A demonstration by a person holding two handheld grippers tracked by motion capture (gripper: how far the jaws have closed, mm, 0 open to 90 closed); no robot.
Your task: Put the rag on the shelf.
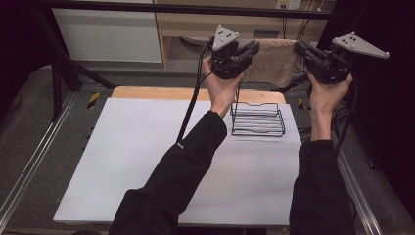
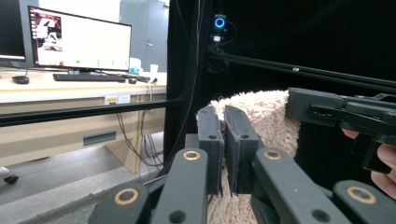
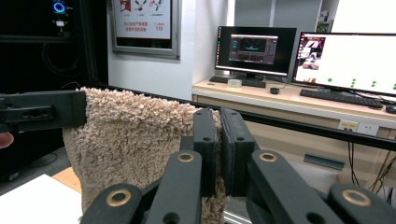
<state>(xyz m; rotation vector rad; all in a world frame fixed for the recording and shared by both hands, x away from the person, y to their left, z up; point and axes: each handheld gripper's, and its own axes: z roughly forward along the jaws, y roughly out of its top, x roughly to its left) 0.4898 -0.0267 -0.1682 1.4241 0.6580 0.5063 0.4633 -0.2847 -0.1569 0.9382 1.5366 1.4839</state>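
Note:
A fluffy beige cloth (image 1: 274, 61) hangs stretched between my two grippers, held up beyond the far edge of the table. My left gripper (image 1: 253, 48) is shut on the cloth's left upper edge, and my right gripper (image 1: 299, 47) is shut on its right upper edge. In the left gripper view the jaws (image 2: 222, 126) stand pressed together with the cloth (image 2: 268, 116) pinched between them; the right gripper (image 2: 336, 109) shows farther off. In the right gripper view the jaws (image 3: 219, 123) clamp the cloth (image 3: 130, 140), and the left gripper (image 3: 42, 109) shows at the left.
A black wire rack (image 1: 258, 119) stands on the white sheet (image 1: 147, 161) that covers the table, below and just in front of the cloth. Metal frame rails (image 1: 29, 161) run along both sides. Desks with monitors (image 3: 345, 60) lie beyond.

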